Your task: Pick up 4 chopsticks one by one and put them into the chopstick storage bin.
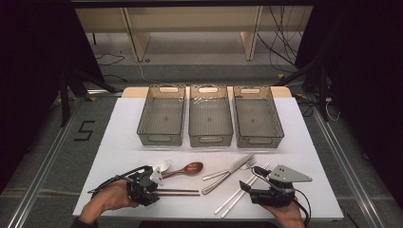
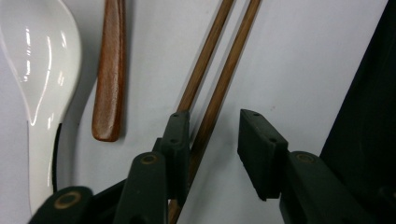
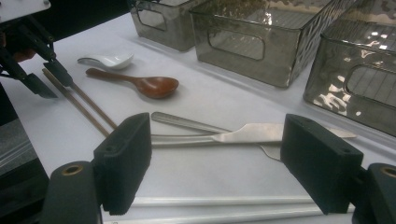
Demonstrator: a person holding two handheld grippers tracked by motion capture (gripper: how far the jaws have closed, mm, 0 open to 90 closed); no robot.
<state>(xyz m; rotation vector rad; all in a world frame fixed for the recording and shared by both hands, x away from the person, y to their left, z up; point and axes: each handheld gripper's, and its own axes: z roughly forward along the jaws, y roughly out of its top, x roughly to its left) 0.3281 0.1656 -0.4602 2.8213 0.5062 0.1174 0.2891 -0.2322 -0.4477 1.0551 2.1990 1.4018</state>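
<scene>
Two brown chopsticks (image 2: 212, 93) are lying lengthwise between the left gripper's (image 2: 215, 140) part-open, empty jaws, beside the wooden spoon (image 2: 108, 70).

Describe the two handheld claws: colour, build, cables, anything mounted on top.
Both are black. The left claw has two flat rectangular pads on hinged links with brass-coloured pivot pins, and a black cable trails off to its left. The right claw has the same block-shaped pads, carries a grey three-cornered plate on top, and its black cable loops beside the hand.

Both hands rest low at the near edge, left gripper (image 1: 153, 182) and right gripper (image 1: 248, 186) fingers parted
</scene>
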